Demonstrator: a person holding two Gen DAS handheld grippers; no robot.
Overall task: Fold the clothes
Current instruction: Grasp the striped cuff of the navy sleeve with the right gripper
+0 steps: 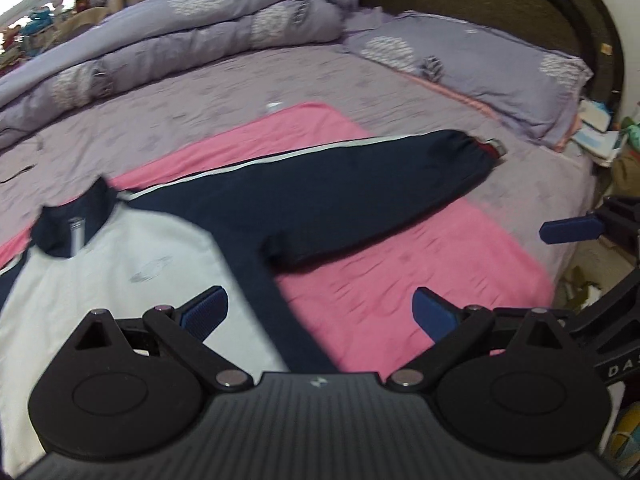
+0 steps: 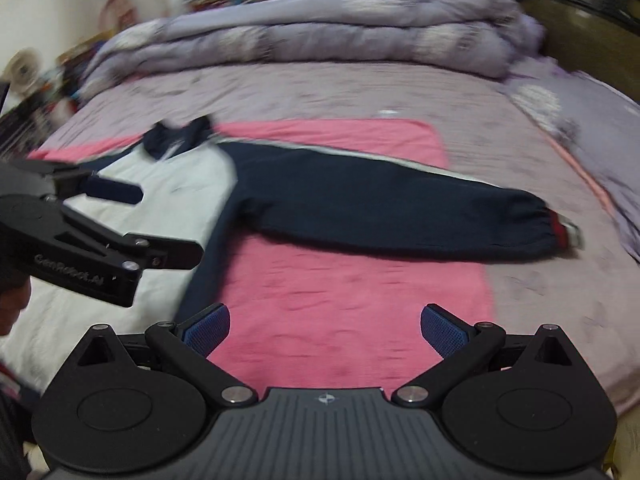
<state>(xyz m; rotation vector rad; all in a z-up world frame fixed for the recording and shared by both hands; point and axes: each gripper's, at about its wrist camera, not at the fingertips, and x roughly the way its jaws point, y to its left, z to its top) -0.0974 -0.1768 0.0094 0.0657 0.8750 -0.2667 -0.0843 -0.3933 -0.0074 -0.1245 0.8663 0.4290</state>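
1. Both grippers hover low over the bed's near edge, jaws spread wide, nothing between the blue pads. Left gripper (image 1: pixel 320 312) sits above the jacket's side seam; right gripper (image 2: pixel 325 330) above bare pink cloth.
2. Jacket (image 1: pixel 132 264): white body, navy collar (image 1: pixel 72 228), lying flat, front up, on a pink sheet (image 1: pixel 400 280).
3. Navy sleeve (image 2: pixel 400 212) w/ pale stripe along its top edge is stretched straight out to the right; cuff (image 2: pixel 560 236) reaches past the pink sheet's edge onto the purple bedsheet (image 1: pixel 200 100).
4. Right-wrist view: left gripper juts in from the left, over the white body; touching or not, can't tell.
5. Rolled purple duvet (image 2: pixel 340 40) along the far side, pillow (image 1: pixel 480 64) at right by the dark headboard (image 1: pixel 520 4).
6. Both views motion-blurred.
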